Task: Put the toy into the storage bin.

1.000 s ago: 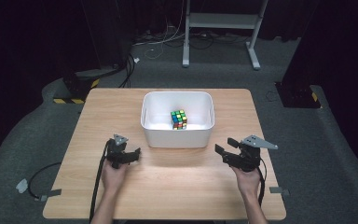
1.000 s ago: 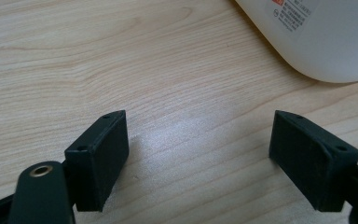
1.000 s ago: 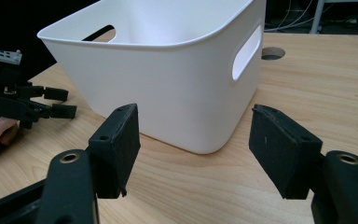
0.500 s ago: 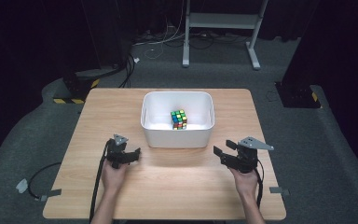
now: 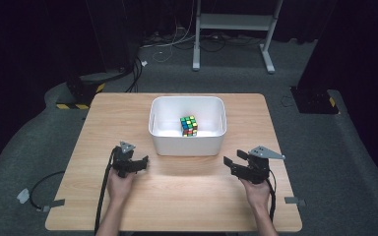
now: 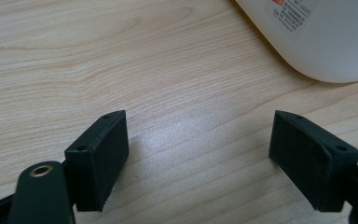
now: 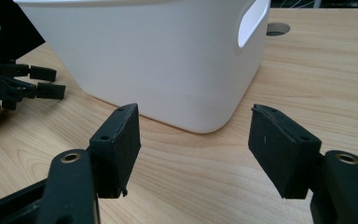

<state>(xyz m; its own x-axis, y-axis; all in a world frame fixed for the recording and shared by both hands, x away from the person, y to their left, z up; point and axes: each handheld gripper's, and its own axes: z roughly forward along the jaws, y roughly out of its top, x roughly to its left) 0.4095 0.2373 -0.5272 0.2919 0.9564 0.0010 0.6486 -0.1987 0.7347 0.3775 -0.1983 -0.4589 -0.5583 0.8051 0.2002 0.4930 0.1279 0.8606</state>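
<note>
A multicoloured puzzle cube (image 5: 188, 126) lies inside a white plastic bin (image 5: 187, 145) at the middle of the wooden table. My left gripper (image 5: 141, 162) rests low over the table, left of the bin's near corner. Its jaws stand wide apart over bare wood (image 6: 198, 154), and the bin's rounded corner (image 6: 321, 37) is ahead to the right. My right gripper (image 5: 229, 162) sits at the bin's near right side and points left. It is open with nothing between its jaws (image 7: 196, 149), and the bin wall (image 7: 158, 60) with its handle slot is just beyond.
The wooden table (image 5: 187, 196) has open surface between the two hands and the near edge. In the right gripper view the left gripper (image 7: 46, 81) shows past the bin. A cable hole (image 7: 278, 29) lies in the tabletop behind the bin. Cables and a metal stand are on the floor beyond.
My right gripper has shifted slightly to the left. The left gripper, the bin and the cube have not moved.
</note>
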